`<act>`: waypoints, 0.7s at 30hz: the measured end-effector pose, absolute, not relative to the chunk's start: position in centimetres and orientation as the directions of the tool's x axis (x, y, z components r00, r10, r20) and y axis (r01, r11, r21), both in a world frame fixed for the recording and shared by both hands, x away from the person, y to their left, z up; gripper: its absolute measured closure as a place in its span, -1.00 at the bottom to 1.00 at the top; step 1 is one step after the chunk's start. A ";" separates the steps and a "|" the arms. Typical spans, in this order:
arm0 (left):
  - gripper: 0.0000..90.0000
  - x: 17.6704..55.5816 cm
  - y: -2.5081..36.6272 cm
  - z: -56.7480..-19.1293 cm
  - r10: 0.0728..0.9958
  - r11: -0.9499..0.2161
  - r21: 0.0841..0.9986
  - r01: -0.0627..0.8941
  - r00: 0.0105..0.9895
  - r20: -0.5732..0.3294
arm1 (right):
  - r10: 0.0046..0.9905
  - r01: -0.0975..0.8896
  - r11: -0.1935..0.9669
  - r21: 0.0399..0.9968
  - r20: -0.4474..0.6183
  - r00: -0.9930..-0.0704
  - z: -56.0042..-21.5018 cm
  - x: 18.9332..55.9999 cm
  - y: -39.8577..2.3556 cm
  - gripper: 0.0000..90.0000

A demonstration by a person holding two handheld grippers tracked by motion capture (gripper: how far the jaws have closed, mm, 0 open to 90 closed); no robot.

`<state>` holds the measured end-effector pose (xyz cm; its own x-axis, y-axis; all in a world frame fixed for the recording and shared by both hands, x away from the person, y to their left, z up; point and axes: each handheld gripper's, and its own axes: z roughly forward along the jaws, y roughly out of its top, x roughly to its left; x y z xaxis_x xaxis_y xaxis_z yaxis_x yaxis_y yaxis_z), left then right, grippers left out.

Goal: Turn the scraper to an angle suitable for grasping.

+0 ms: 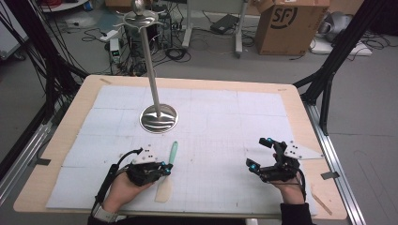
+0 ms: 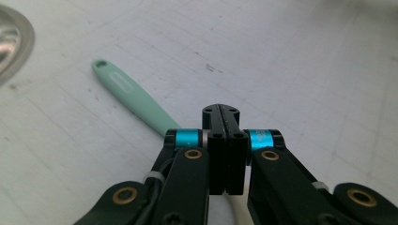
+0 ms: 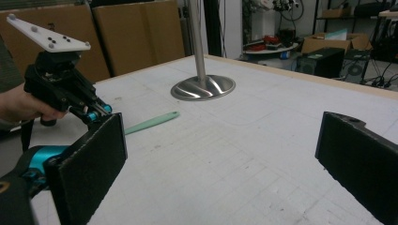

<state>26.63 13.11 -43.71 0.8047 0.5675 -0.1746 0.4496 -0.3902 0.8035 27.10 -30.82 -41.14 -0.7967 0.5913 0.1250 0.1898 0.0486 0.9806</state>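
- On the near-left part of the white mat (image 1: 225, 122), a spatula (image 1: 172, 154) is lying flat: mint-green handle pointing away from the person, pale cream blade toward the near edge.
- In the left gripper view the green handle (image 2: 129, 96) is running up and to the left from the jaws, its hanging hole at the far tip, lying on the mat.
- The left gripper (image 1: 165, 168) is sitting right at the spatula, near where handle meets blade; in its own view the two jaws are pressed together with no gap. Whether any of the spatula is caught between them, cannot tell; the handle is disappearing behind the left jaw.
- The person's left hand (image 1: 123, 187) is wrapping the gripper body, cable trailing back toward the near edge.
- In the right gripper view the left gripper (image 3: 96, 115) is showing at the left with its white plate on top, the spatula (image 3: 150, 123) lying just past it.
- The right gripper (image 1: 260, 152) is sitting well apart on the near-right of the mat, jaws spread wide, nothing between them; its own view is showing bare mat in the gap.
- The right hand (image 1: 290, 190) is holding it, dark sleeve at the bottom edge.
- A metal stand (image 1: 158, 117), round shiny base and tall pole, is standing upright beyond the spatula, on the far-left part of the mat.
- The wooden table (image 1: 300, 117) is framing the mat.
- A cardboard box (image 1: 291, 26) and cables are sitting on the floor beyond.
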 end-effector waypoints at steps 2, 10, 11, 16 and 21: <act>0.99 26.6 13.0 -44.0 0.563 -0.392 0.792 0.468 0.803 -0.195 | 0.593 0.187 0.048 0.981 0.123 -0.796 -41.1 27.1 -30.9 -0.97; 0.99 26.3 11.7 -44.6 0.537 -0.459 0.751 0.475 0.821 -0.191 | 0.588 0.201 0.060 0.978 0.129 -0.799 -41.2 27.1 -30.7 -0.97; 0.99 26.3 11.5 -44.8 0.539 -0.468 0.745 0.476 0.822 -0.186 | 0.588 0.200 0.060 0.978 0.127 -0.799 -41.2 27.1 -30.7 -0.97; 1.00 26.1 11.8 -44.7 0.524 -0.485 0.742 0.462 0.833 -0.176 | 0.589 0.198 0.053 0.979 0.130 -0.797 -41.2 27.1 -30.8 -0.97; 1.00 26.2 13.0 -44.6 0.526 -0.493 0.738 0.460 0.834 -0.169 | 0.588 0.192 0.050 0.980 0.127 -0.799 -41.2 27.1 -30.8 -0.97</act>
